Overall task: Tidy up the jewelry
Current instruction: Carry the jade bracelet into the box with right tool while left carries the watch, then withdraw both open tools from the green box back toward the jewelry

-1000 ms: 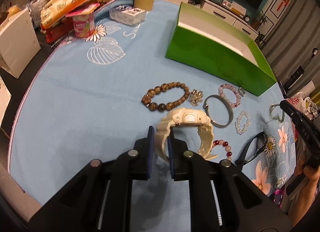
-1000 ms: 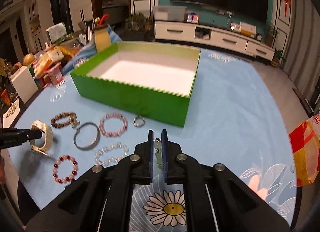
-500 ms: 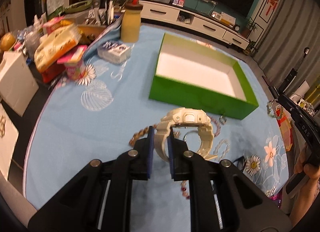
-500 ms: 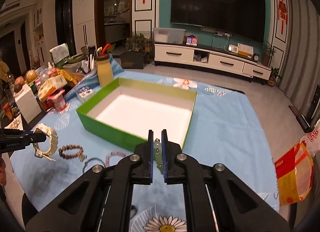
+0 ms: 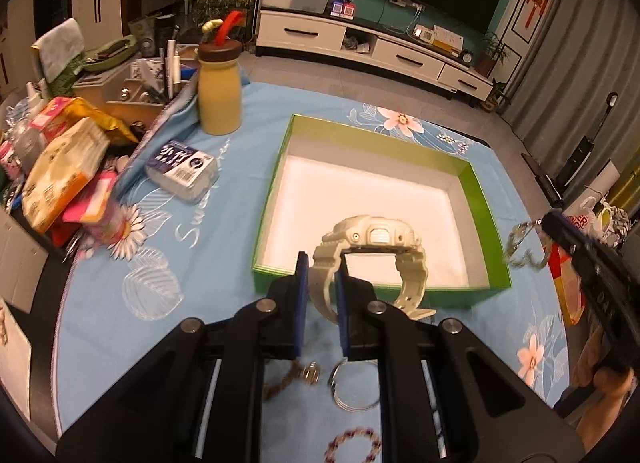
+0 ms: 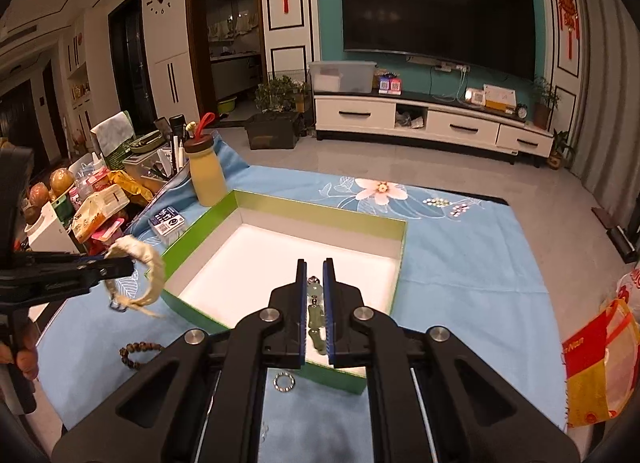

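Observation:
My left gripper (image 5: 321, 263) is shut on the strap of a cream watch (image 5: 372, 239) and holds it in the air over the near edge of the green box (image 5: 280, 167), which has a white inside. The watch also shows in the right wrist view (image 6: 140, 259). My right gripper (image 6: 311, 267) is shut on a pale green jade pendant (image 6: 314, 319), held above the box (image 6: 280, 207) near its front wall. From the left wrist view the right gripper (image 5: 548, 223) holds a dangling chain (image 5: 520, 243).
Bracelets lie on the blue cloth: a metal bangle (image 5: 352, 391), a brown bead bracelet (image 6: 138, 353), a purple bead bracelet (image 5: 352, 443), a small ring (image 6: 284, 380). A yellow bottle (image 5: 220, 91), tissue pack (image 5: 182, 167) and snack clutter (image 5: 60, 167) stand at the left.
Both grippers have risen and moved forward over the green box, carrying the watch and the pendant. The bracelets on the cloth now lie below and behind the fingers.

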Demonstrator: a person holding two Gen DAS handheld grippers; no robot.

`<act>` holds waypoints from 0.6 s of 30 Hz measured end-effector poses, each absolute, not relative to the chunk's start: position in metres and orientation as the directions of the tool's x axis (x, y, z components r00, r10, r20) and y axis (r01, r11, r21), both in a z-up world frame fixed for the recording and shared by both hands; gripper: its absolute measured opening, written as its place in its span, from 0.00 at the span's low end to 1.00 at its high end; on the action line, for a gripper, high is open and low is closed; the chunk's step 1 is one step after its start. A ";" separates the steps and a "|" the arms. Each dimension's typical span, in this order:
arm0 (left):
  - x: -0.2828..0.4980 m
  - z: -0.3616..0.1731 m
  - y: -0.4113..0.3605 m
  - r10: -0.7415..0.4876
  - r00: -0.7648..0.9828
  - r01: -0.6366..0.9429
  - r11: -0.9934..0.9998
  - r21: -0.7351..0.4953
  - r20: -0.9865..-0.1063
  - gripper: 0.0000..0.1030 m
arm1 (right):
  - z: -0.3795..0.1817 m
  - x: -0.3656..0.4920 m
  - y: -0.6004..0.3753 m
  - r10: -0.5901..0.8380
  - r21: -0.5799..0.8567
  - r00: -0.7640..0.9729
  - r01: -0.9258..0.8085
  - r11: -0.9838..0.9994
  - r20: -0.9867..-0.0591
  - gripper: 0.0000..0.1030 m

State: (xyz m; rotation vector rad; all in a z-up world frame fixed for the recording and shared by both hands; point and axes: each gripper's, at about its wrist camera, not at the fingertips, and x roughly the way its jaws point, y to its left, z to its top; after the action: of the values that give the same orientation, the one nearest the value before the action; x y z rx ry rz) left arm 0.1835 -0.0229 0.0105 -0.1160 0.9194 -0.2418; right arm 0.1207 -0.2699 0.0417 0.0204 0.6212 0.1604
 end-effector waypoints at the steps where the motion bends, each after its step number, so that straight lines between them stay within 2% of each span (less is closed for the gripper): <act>1: 0.190 0.009 -0.026 -0.249 0.578 0.155 0.969 -0.195 -0.777 0.12 | 0.038 0.128 -0.269 0.164 0.074 0.792 -0.150 0.986 -0.587 0.07; 9: 0.243 -0.017 -0.055 -0.181 0.536 0.130 0.983 -0.131 -0.825 0.12 | 0.008 0.169 -0.255 0.191 0.087 0.741 -0.176 0.980 -0.644 0.07; 11: 0.253 -0.023 -0.062 -0.181 0.525 0.127 0.983 -0.133 -0.832 0.16 | 0.001 0.181 -0.254 0.195 0.097 0.732 -0.175 0.980 -0.653 0.07; 13: 0.261 -0.029 -0.067 -0.162 0.517 0.114 0.986 -0.120 -0.840 0.42 | -0.009 0.194 -0.254 0.194 0.111 0.708 -0.162 0.980 -0.679 0.10; 15: 0.261 -0.030 -0.071 -0.147 0.530 0.121 0.988 -0.097 -0.835 0.46 | -0.013 0.199 -0.257 0.176 0.111 0.705 -0.138 0.984 -0.687 0.27; 17: 0.256 -0.027 -0.072 -0.157 0.537 0.140 0.985 -0.096 -0.828 0.55 | -0.015 0.196 -0.262 0.177 0.124 0.703 -0.126 0.984 -0.689 0.33; 18: 0.252 -0.024 -0.071 -0.160 0.545 0.145 0.985 -0.096 -0.823 0.64 | -0.015 0.193 -0.265 0.173 0.123 0.706 -0.121 0.985 -0.687 0.37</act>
State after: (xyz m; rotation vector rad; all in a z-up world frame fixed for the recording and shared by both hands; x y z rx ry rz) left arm 0.2524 -0.0706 -0.0241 -0.0174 0.9775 -0.1809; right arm 0.1931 -0.2650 -0.0155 0.0703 0.7700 0.1635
